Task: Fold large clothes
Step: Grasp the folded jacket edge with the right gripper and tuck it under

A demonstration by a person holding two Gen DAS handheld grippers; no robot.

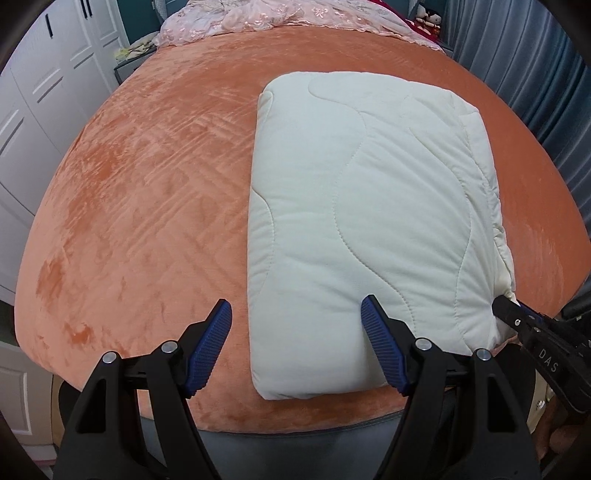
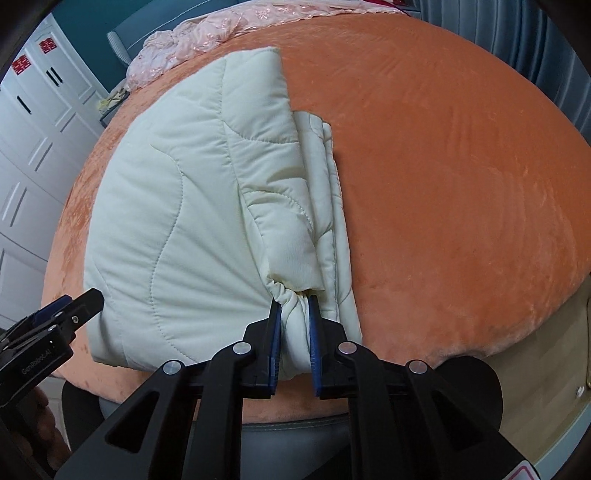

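A cream quilted garment lies folded into a thick rectangle on the orange bed. My left gripper is open above the fold's near left corner and holds nothing. It shows at the left edge of the right wrist view. In the right wrist view the garment has stacked layers along its right side. My right gripper is shut on a bunched near right corner of the garment. It also shows at the right edge of the left wrist view.
A pink embroidered cover lies bunched at the head of the bed. White wardrobe doors stand on the left and grey-blue curtains on the right. The orange bed stretches right of the garment. Wooden floor shows past the bed's near right edge.
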